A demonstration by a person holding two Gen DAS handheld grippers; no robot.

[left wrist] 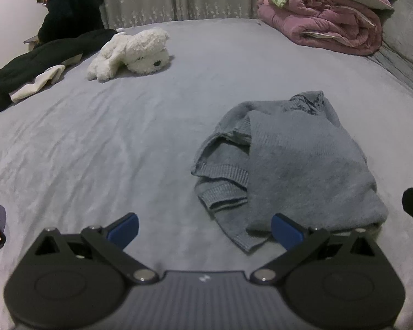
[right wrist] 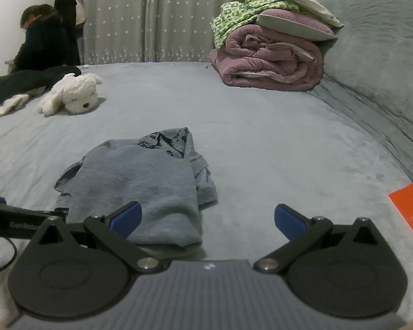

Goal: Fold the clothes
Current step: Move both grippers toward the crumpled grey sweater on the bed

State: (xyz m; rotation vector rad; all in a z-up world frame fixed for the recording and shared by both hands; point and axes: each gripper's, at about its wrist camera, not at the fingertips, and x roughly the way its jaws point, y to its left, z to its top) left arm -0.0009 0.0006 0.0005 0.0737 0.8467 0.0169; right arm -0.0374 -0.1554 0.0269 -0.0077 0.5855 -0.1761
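Two tools hover low over the bed (left wrist: 124, 143), both with blue pads spread wide and nothing between them: the left tool (left wrist: 205, 232) at the bottom centre of its frame, the right tool (right wrist: 208, 220) likewise in its own. A grey-blue sweater (left wrist: 297, 165) lies in a loose, partly folded bundle right of centre in the left view and left of centre in the right view, with ribbed cuffs sticking out on one side and a patterned part showing at the far edge. Whether this is a finished fold or a heap awaiting one cannot be told. The knit looks soft and slack, so a pinch catching only the top layer could drag the bundle apart, and the plush bedcover may bunch up with it.
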